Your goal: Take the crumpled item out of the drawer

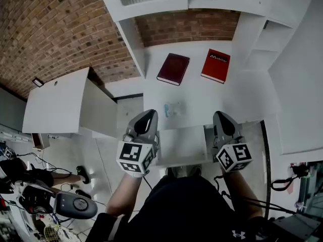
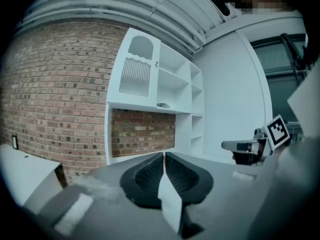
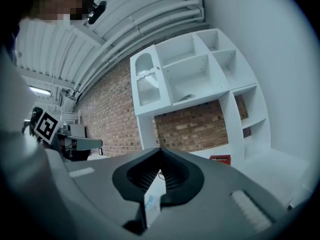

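one crumpled item (image 1: 173, 109) lies just beside the left hand-held gripper (image 1: 150, 115)

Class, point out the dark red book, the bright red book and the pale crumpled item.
dark red book (image 1: 173, 68): head view, middle of its cover.
bright red book (image 1: 216, 65): head view, middle of its cover.
pale crumpled item (image 1: 173, 109): head view, its middle.

The pale crumpled item (image 1: 173, 109) on the desk (image 1: 212, 102) is too small to identify, perhaps plastic.

Maroon bk (image 1: 173, 68) & red bk (image 1: 216, 65) apart on white desk (image 1: 252, 100); brick wall (image 1: 50, 24) behind.
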`<state>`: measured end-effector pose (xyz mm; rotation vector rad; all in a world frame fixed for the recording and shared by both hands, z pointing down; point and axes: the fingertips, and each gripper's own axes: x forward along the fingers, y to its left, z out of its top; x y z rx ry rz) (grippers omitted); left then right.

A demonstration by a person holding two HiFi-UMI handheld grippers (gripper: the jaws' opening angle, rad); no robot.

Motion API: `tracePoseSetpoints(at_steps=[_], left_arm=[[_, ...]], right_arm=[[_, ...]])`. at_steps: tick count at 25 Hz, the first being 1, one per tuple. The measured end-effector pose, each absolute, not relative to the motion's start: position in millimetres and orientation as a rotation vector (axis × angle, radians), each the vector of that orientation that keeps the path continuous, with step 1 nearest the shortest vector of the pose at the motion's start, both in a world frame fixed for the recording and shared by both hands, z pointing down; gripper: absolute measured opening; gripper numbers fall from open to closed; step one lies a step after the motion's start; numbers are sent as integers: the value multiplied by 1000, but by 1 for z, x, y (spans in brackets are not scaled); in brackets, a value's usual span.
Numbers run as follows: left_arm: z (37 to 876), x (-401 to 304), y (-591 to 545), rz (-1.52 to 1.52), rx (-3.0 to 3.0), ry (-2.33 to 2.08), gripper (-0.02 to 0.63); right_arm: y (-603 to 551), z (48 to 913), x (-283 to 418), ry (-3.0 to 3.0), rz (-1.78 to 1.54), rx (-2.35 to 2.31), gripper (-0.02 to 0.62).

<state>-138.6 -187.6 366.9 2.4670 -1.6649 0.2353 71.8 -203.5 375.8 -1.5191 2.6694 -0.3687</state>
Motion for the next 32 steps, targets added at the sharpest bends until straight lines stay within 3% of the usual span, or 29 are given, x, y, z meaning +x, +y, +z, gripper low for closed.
tracePoseSetpoints(at_steps=[15,32], left_arm=[[359,-138,-179,162,2475,-1714,3],[367,-138,-189,197,2454,-1708,3]], right_arm=[[-201,317,46,2736,64,-1452,2],[-204,323,55,2731,72,-1480,2]])
